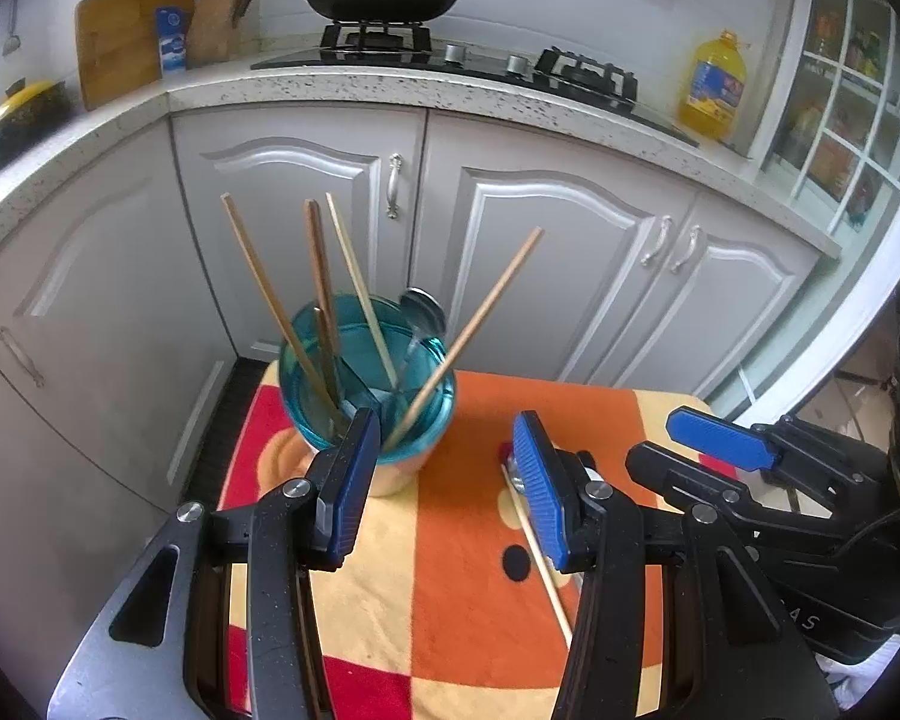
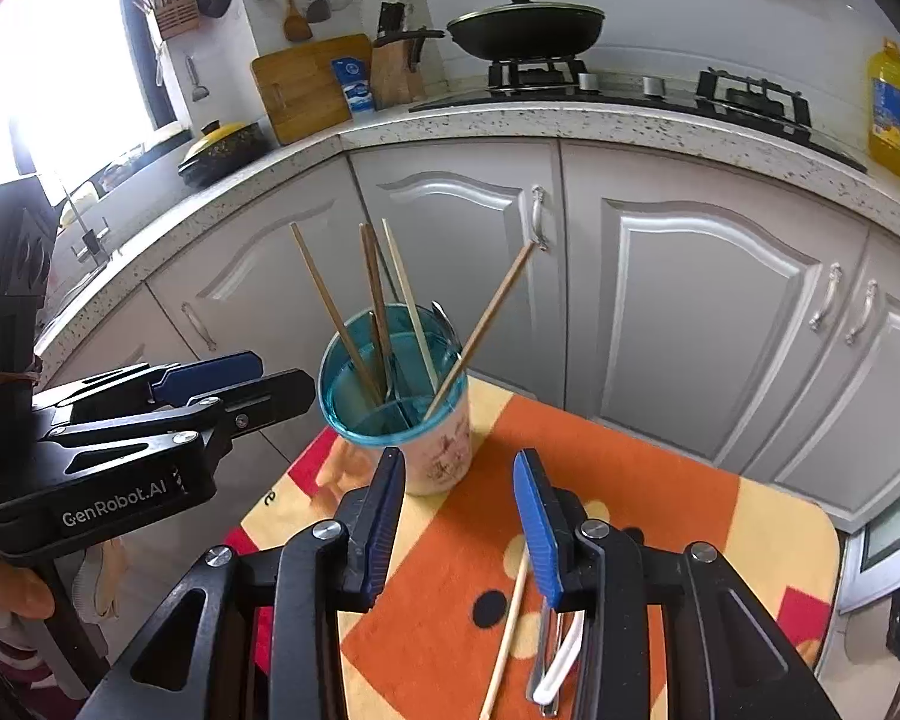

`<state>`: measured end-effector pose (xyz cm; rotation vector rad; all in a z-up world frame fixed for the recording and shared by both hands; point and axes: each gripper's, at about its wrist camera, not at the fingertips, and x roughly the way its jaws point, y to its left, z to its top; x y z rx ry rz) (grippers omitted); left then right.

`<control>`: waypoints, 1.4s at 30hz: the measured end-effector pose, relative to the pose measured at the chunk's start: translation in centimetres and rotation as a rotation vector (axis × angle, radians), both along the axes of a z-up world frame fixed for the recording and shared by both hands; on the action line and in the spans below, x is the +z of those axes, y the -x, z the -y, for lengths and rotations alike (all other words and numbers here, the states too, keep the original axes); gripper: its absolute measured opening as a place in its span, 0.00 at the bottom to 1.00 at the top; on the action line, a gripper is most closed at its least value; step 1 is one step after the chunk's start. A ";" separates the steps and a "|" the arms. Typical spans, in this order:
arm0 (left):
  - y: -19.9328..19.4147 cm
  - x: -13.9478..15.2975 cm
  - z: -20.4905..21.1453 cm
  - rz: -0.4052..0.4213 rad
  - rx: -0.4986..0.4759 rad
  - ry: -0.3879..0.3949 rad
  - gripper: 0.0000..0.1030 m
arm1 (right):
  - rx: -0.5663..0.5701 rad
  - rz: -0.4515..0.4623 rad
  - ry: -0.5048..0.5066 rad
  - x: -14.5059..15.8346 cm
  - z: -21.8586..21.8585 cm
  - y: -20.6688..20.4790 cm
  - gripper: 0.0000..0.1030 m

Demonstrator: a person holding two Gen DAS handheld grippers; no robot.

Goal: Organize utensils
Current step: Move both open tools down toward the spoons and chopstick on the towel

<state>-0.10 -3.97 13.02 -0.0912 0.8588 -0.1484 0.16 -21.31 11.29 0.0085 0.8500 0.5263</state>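
Jaws of both grippers parted and empty, best lowered squarely over 1 loose chopstick (image 2: 510, 630) before lifting toward the cup (image 2: 414, 432).

- Loose chopstick (image 2: 510, 630) runs off the frame at six o'clock.
- Right gripper's finger (image 2: 546, 531) covers the tops of the white and metal utensils (image 2: 555, 660).
- Spoon (image 1: 423, 309) half hidden behind the holder's rim (image 1: 306, 396).
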 end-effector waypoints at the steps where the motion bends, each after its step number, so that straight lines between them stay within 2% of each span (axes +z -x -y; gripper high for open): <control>1: 0.1 -0.1 0.3 -0.001 -0.005 0.001 0.45 | -0.007 -0.001 0.002 -0.1 0.3 0.2 0.36; 15: 0.7 -1.9 4.3 -0.046 -0.084 -0.002 0.45 | -0.093 -0.051 0.008 -2.3 4.9 1.6 0.37; 21: 0.3 -3.6 4.7 -0.098 -0.097 0.036 0.45 | -0.128 -0.093 0.005 -4.0 6.7 1.8 0.38; 27: -0.2 -7.0 4.9 -0.187 -0.099 0.046 0.45 | -0.151 -0.181 0.006 -7.7 8.2 0.8 0.38; 35: -1.0 -12.0 5.3 -0.281 -0.084 0.044 0.44 | -0.153 -0.301 -0.051 -13.5 9.6 -1.0 0.38; 42: -2.4 -15.1 6.5 -0.336 -0.080 0.029 0.45 | -0.158 -0.331 -0.068 -15.8 10.1 -3.9 0.35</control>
